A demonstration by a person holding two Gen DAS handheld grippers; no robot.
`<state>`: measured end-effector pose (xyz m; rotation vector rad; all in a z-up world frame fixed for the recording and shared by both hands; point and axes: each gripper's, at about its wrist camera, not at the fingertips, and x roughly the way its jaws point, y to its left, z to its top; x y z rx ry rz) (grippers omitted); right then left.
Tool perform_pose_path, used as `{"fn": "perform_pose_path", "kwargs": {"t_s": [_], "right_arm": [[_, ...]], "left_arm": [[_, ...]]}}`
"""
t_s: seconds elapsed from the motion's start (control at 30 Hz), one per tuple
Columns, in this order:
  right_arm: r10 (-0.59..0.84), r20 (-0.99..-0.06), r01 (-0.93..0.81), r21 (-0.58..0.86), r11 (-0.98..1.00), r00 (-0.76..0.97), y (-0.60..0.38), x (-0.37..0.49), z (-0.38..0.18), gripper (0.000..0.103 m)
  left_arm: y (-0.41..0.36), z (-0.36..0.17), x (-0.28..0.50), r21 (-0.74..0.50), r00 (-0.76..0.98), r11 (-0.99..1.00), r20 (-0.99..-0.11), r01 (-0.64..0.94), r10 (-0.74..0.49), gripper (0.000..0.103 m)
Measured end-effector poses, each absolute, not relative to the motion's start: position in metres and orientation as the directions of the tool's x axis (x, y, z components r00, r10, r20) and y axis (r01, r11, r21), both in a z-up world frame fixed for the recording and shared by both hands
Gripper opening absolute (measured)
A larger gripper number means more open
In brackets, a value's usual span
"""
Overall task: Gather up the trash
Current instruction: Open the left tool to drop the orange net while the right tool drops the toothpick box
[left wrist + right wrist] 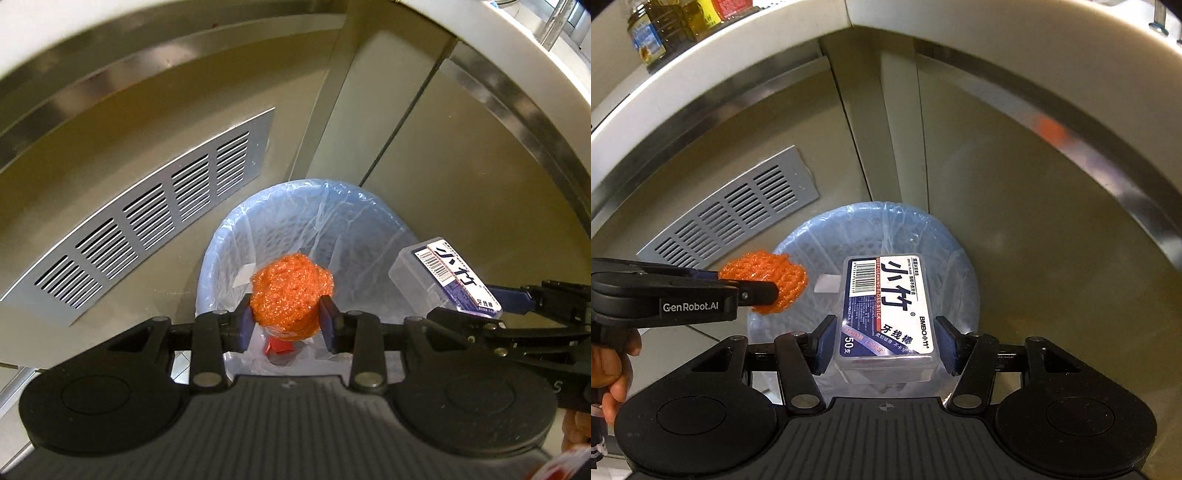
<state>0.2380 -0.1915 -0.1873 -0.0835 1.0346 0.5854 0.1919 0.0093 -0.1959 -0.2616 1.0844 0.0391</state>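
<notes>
Both loads hung above the lined bin [221, 258]: left gripper [288, 319] clamped the orange mesh [291, 295], right gripper [886, 343] the floss box [886, 314]; parting the jaws there would drop them in.

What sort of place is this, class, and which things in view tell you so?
Probably a kitchen corner: bottles on a white countertop, steel cabinet fronts with a vent grille, and a bag-lined trash bin on the floor below.

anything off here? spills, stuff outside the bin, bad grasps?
Nothing stands out. The left gripper holds the orange mesh scrubber and the right gripper holds the floss stick box, both over the bag-lined trash bin. No spill is visible beside it. Some scraps already lie inside.
</notes>
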Motion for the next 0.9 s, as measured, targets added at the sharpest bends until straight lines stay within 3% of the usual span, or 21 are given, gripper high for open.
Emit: {"fn": "perform_pose_path", "kwargs": {"t_s": [0.73,0.83,0.9], "right_arm": [[0.400,-0.846,-0.480,0.203,0.853,0.352,-0.180,0.257,-0.206,0.056],[0.400,-0.848,-0.477,0.207,0.854,0.347,-0.180,0.259,-0.207,0.056],[0.400,-0.849,-0.478,0.208,0.853,0.346,-0.179,0.260,-0.208,0.056]], "left_arm": [[0.012,-0.225,0.212,-0.212,0.456,0.960,-0.884,-0.185,-0.107,0.035],[0.014,-0.225,0.213,-0.222,0.459,0.956,-0.881,-0.192,-0.112,0.038],[0.015,-0.224,0.211,-0.227,0.468,0.953,-0.877,-0.200,-0.111,0.049]]}}
